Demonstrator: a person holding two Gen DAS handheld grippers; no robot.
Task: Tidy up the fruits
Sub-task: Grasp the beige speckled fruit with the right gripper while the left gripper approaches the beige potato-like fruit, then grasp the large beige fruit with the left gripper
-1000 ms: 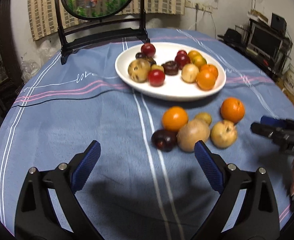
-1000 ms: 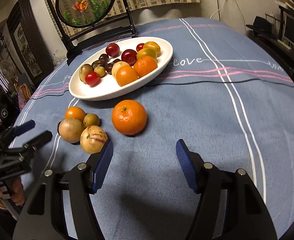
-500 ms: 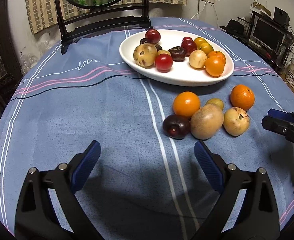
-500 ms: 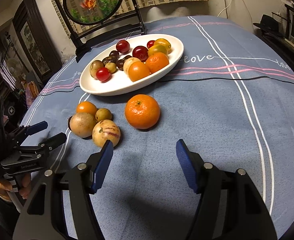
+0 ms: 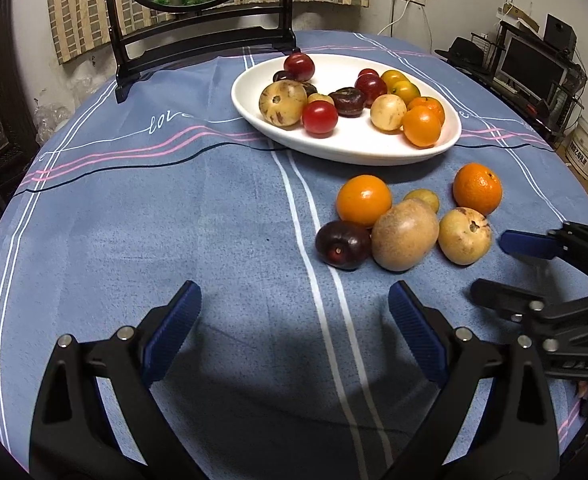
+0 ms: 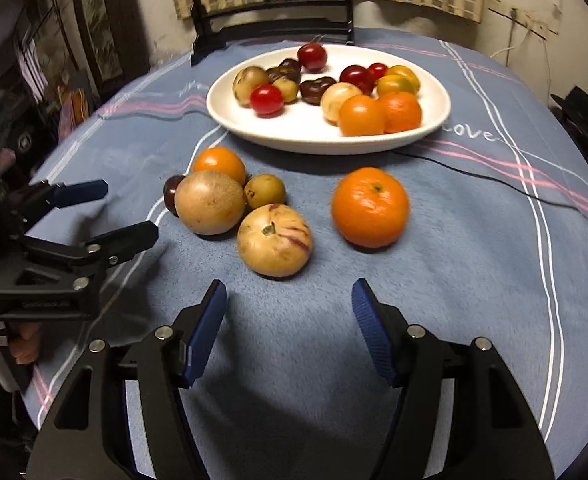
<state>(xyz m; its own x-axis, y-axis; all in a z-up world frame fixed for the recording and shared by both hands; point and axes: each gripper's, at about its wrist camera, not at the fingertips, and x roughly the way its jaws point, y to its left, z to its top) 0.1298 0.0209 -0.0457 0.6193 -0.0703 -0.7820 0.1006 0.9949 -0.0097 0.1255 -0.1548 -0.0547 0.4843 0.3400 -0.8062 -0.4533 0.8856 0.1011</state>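
While most of the fruit already lies on the white plate (image 5: 433, 152), six pieces sit loose on the counter (image 5: 174, 220) just in front of it. In the left wrist view the loose group reads as a small orange (image 5: 363, 200), a dark plum (image 5: 342, 244) touching a brown kiwi (image 5: 405, 240), a little yellow-green fruit (image 5: 423, 199) behind the kiwi, a pale speckled melon-like fruit (image 5: 465, 235) just beside the kiwi, and a larger orange (image 5: 477, 188) a little apart on the far right. On the plate lie red plums, dark plums, pale round fruits and several oranges, clustered toward its far and right side, with the near part of the plate bare.

The right claw (image 6: 290, 336) points down at the counter, its blue pads standing moderately wide with nothing between them; the speckled fruit (image 6: 274, 240) lies just ahead of its left pad and the larger orange (image 6: 369, 206) ahead to the right. The left claw (image 5: 294, 332) also stands wide and empty above the blue striped cloth, near the plum and kiwi.

Each claw shows at the edge of the other's view. A framed round picture on a dark stand (image 5: 198, 36) rises behind the plate.
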